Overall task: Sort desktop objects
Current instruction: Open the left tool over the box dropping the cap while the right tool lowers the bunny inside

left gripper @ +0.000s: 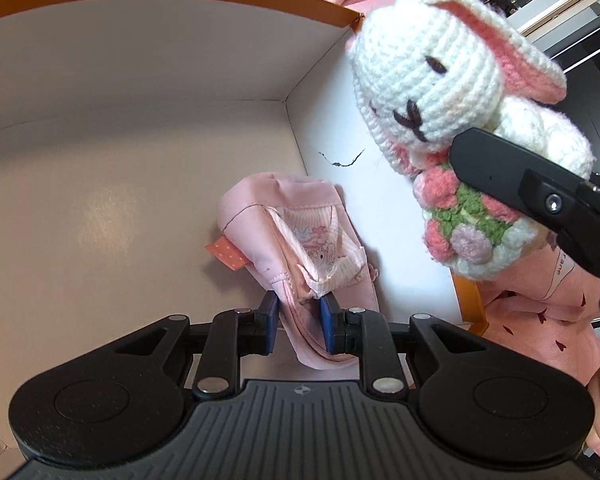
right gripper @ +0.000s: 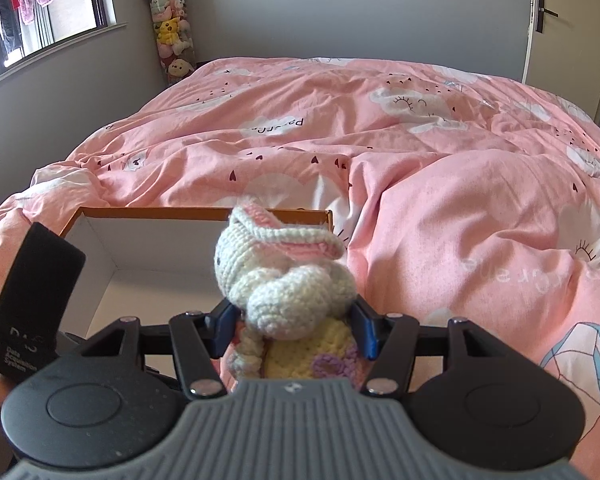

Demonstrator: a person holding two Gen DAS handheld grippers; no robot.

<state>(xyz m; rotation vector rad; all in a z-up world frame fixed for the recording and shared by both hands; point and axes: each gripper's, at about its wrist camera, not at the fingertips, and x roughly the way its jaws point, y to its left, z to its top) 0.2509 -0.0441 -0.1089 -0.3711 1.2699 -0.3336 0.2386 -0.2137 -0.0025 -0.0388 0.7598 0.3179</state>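
My left gripper (left gripper: 299,322) reaches into a white box (left gripper: 100,128) with an orange rim and is shut on a pink pouch (left gripper: 296,240), which rests on the box floor. My right gripper (right gripper: 294,332) is shut on a white crocheted rabbit (right gripper: 284,276) that carries a knitted flower bunch. It holds the rabbit above the box's right edge. In the left wrist view the rabbit (left gripper: 440,80) hangs at the upper right, with a black finger of the right gripper (left gripper: 532,184) across its body. The box (right gripper: 156,264) lies just beyond the rabbit in the right wrist view.
The box sits on a bed with a rumpled pink duvet (right gripper: 440,168). A tall tube of plush toys (right gripper: 170,24) stands in the far corner by a window. A door (right gripper: 568,20) is at the far right. The left gripper's black body (right gripper: 32,304) shows at the left.
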